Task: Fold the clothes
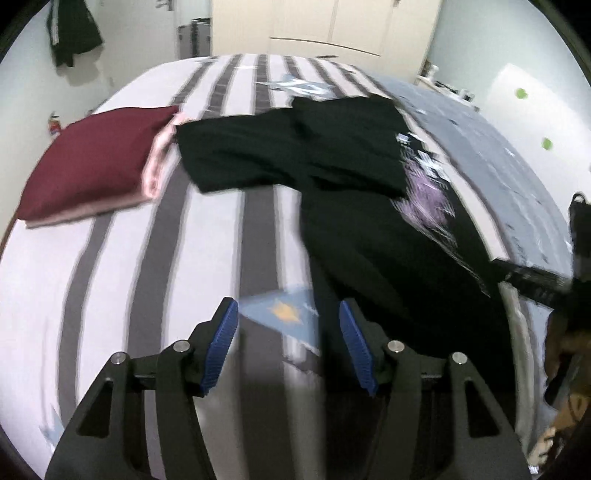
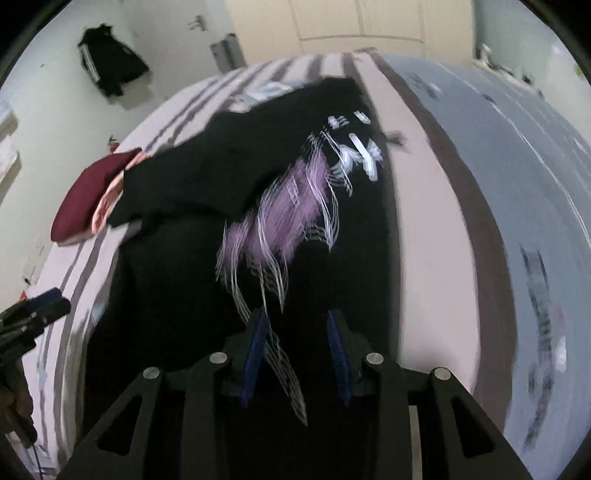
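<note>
A black T-shirt point(image 1: 332, 166) with a purple and white print lies spread on the striped bed, its left side folded over the body. In the right wrist view the same shirt point(image 2: 177, 192) fills the middle, blurred. My left gripper point(image 1: 288, 332) hovers open above the sheet beside the shirt's near left edge, with nothing between its blue pads. My right gripper point(image 2: 297, 347) stands above the shirt's lower part, with its jaws apart and not pressing on any cloth. The left gripper point(image 2: 37, 310) also shows at the left edge of the right wrist view.
A folded maroon garment point(image 1: 92, 158) rests on a pink one at the bed's left side. A grey printed blanket point(image 2: 498, 166) covers the right side of the bed. A dark jacket point(image 1: 72, 33) hangs on the wall, and a cream wardrobe point(image 1: 332, 26) stands behind.
</note>
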`<state>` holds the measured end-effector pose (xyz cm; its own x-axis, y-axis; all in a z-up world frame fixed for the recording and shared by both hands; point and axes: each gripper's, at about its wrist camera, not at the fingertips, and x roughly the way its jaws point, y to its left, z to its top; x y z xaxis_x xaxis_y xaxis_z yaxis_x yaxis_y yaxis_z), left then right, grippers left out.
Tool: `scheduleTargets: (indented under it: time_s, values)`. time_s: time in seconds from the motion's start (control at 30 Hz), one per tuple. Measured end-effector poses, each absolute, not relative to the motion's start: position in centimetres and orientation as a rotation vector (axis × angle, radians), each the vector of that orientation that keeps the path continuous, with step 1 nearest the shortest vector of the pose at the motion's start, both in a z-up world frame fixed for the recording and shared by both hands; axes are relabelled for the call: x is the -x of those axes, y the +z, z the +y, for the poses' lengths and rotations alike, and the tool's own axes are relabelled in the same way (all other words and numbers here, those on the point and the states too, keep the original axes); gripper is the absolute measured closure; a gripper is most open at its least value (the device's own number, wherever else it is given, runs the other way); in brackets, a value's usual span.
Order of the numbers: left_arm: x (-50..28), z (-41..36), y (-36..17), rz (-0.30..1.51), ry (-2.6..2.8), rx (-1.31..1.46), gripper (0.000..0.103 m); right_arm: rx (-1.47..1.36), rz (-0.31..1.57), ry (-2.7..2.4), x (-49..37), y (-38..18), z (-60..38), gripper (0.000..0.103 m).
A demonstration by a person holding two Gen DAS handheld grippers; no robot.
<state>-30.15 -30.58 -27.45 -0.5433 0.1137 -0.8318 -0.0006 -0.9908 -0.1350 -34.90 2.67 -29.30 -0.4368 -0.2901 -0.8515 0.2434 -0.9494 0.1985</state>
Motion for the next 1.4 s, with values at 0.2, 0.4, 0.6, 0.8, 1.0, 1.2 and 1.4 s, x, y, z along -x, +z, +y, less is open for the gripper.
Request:
scheduleTargets:
  time_s: [0.2, 0.4, 0.6, 0.8, 1.0, 1.2, 1.4]
  values:
    - [27.0, -23.3, -28.7, 0.009, 2.605, 1.498, 0.047, -1.451, -0.066, -2.388, 27.9, -29.5, 4.5, 0.072]
    - [24.9, -25.2, -31.4, -0.124, 2.622, 1.738, 0.095, -1.453, -0.055, -2.34, 25.5, -30.6, 5.0, 0.072]
    - [21.5, -27.8, -31.6, -0.291, 2.607, 1.846, 0.095, -1.442, -0.02, -2.331, 24.3, -31.3, 5.8, 0.072]
    - [18.1, -28.0, -31.6, -0.35, 2.611, 1.84, 0.075, -1.442, 0.002, -2.353, 22.8, -31.6, 7.0, 0.072]
    - [16.5, -27.3, -32.5, -0.323, 2.582, 1.872, 0.063, -1.462, 0.064, -2.331, 20.0, -31.6, 8.1, 0.072]
    - [15.8, -28.6, -30.4, -0.485, 2.605, 1.809, 0.062, -1.518, 0.122, -2.27, 17.1, -31.7, 9.5, 0.071]
    - [15.7, -25.8, -30.9, -0.235, 2.554, 1.776, 0.052, -1.542, 0.095, -2.23, 16.0, -31.3, 10.1, 0.071]
